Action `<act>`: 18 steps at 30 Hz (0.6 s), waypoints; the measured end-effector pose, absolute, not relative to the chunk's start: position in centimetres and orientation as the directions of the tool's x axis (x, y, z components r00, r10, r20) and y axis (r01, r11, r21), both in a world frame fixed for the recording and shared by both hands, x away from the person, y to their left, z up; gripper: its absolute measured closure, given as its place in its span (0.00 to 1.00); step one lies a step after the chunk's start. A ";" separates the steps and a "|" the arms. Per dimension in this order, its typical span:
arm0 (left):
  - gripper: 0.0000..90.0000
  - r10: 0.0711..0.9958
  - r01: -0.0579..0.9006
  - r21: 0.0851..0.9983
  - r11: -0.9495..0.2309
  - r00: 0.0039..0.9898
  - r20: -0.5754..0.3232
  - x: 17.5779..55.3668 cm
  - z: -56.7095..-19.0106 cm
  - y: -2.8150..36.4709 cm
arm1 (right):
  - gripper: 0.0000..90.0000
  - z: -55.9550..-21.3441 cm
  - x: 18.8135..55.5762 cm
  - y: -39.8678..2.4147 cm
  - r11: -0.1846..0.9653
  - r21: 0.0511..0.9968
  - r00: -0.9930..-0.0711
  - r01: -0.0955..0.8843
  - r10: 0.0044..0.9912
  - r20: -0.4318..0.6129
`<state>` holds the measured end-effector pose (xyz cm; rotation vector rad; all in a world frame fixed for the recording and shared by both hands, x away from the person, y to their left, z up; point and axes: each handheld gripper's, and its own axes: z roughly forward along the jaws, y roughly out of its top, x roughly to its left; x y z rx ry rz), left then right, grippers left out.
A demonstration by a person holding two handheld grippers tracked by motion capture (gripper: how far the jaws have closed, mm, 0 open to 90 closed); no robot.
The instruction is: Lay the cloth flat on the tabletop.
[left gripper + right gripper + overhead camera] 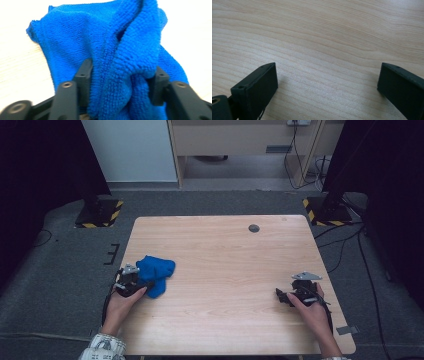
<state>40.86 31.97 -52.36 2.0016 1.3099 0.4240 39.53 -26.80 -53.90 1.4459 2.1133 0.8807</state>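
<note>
- The blue cloth [155, 272] lies bunched in a loose heap near the left edge of the wooden table [225, 270], about midway between its near and far sides.
- In the left gripper view the cloth [117, 57] is a looped, towel-like fabric, crumpled into thick folds, with 1 raised ridge running up its middle.
- The left gripper [142, 285] sits at the cloth's near-left side, held by the person's left hand [122, 302].
- Its 2 black jaws stand on either side of a thick fold, and both pads touch the fabric: the gripper [122, 77] is pinching the cloth, partly closed around the bunch.
- The cloth rests on the table; no part of it is lifted clear.
- The right gripper [281, 295] is near the table's right edge, well apart from the cloth, held by the right hand [307, 307] with a grey 3-cornered plate on top.
- In the right gripper view its 2 jaws are spread wide over bare wood grain, with nothing between them [327, 82].
- A small dark round disc [254, 228] sits near the table's far edge.
</note>
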 end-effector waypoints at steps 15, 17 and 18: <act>0.71 0.910 0.616 0.767 -0.177 0.399 -0.110 40.2 -50.8 32.7 | 0.03 -53.9 39.5 -26.8 0.254 0.708 -0.364 0.659 0.931 0.005; 0.71 0.910 0.608 0.774 -0.175 0.400 -0.108 40.1 -50.5 32.6 | 0.03 -53.9 39.5 -26.8 0.255 0.709 -0.365 0.658 0.931 0.004; 0.71 0.910 0.599 0.782 -0.174 0.401 -0.104 40.1 -50.3 32.5 | 0.03 -53.9 39.5 -26.8 0.254 0.708 -0.364 0.659 0.931 0.005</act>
